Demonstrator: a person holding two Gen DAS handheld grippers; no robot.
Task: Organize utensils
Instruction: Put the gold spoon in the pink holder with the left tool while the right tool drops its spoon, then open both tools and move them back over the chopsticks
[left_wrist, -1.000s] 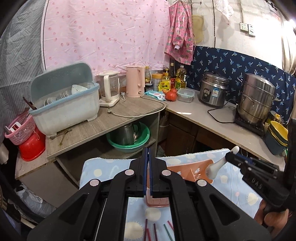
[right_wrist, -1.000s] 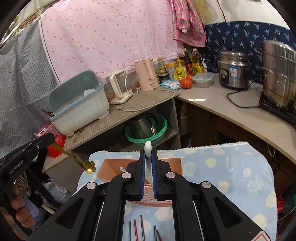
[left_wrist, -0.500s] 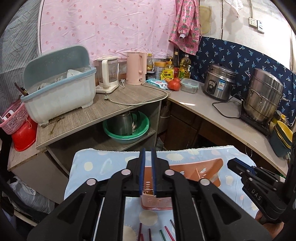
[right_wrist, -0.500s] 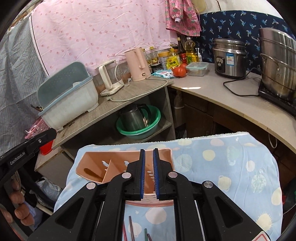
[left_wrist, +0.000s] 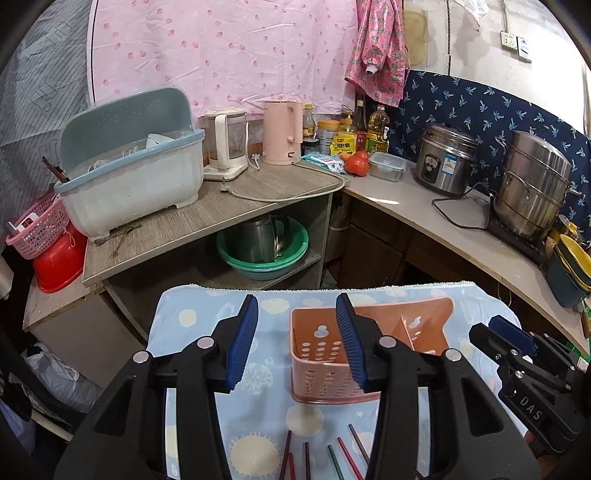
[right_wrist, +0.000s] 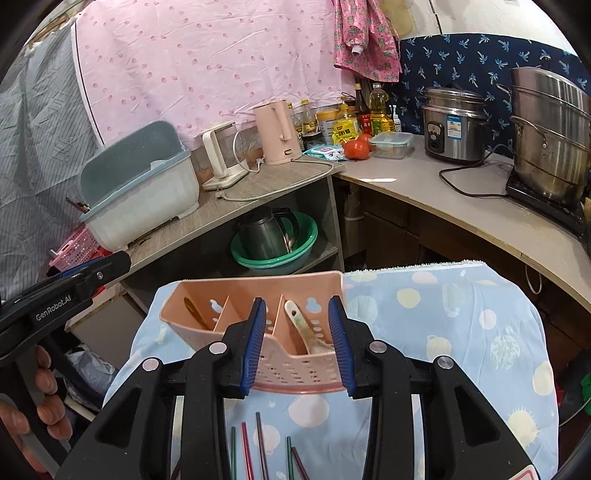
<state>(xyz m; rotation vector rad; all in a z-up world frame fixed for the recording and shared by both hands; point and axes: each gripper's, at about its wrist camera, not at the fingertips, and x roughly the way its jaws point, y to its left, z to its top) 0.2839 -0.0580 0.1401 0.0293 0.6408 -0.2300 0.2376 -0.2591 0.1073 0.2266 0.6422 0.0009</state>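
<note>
A pink perforated utensil caddy (left_wrist: 325, 363) (right_wrist: 295, 363) stands on the blue patterned cloth (left_wrist: 199, 325) (right_wrist: 454, 332). In the right wrist view a white spoon (right_wrist: 304, 330) lies in its right compartment and a dark utensil (right_wrist: 194, 312) in its left one. Several coloured chopsticks (left_wrist: 317, 459) (right_wrist: 255, 448) lie on the cloth in front of the caddy. My left gripper (left_wrist: 297, 341) is open and empty above the caddy's left end. My right gripper (right_wrist: 297, 345) is open and empty, its jaws either side of the spoon's compartment.
Behind the cloth is a low shelf with a green basin and kettle (left_wrist: 264, 245). A dish rack (left_wrist: 133, 173), kettles (left_wrist: 279, 133), a rice cooker (left_wrist: 445, 164) and a steel steamer (left_wrist: 532, 188) stand on the counters. Pink basket (left_wrist: 37, 230) at left.
The right gripper held a white spoon and the left a gold-tipped utensil; both now lie in the caddy. Both grippers have opened and dropped closer to the caddy.
</note>
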